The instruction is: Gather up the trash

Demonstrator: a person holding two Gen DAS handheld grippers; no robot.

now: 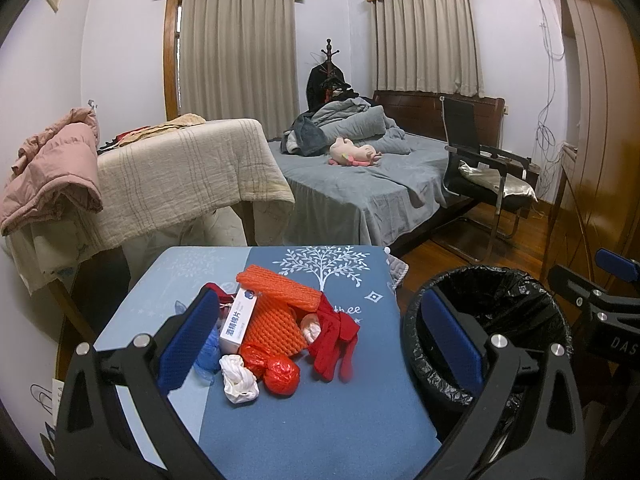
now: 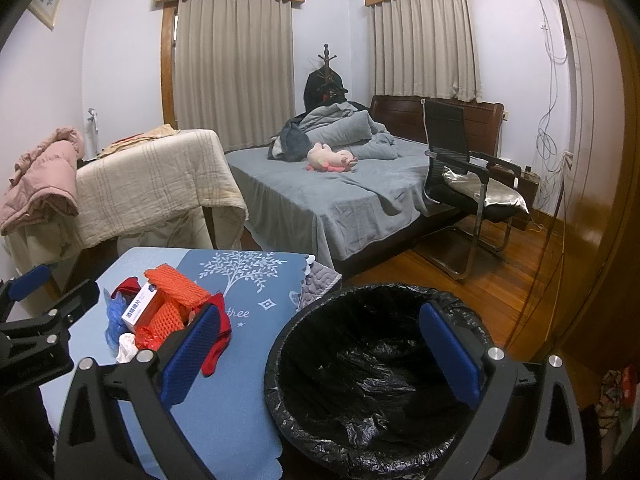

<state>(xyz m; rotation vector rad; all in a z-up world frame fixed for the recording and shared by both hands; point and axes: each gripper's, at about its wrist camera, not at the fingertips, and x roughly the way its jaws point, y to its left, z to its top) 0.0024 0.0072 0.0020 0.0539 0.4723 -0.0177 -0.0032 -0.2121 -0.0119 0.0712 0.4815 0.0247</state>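
Observation:
A heap of trash lies on the blue-clothed table (image 1: 320,432): orange foam netting (image 1: 280,292), a white box (image 1: 238,320), a red plastic bag ball (image 1: 282,374), a crumpled white bag (image 1: 240,386), a red glove (image 1: 334,340) and a blue bag (image 1: 206,356). My left gripper (image 1: 320,340) hovers open just in front of the heap, holding nothing. To the table's right stands a bin with a black liner (image 2: 304,312). My right gripper (image 2: 320,356) is open above the bin's mouth, empty. The bin's inside looks empty.
Behind the table are a bed with a grey cover (image 2: 340,200), a black chair (image 2: 460,176), furniture draped in beige cloth (image 2: 152,184) and a pink jacket (image 2: 40,184). Wooden floor (image 2: 500,280) lies right of the bin, beside a wooden wardrobe (image 2: 600,200).

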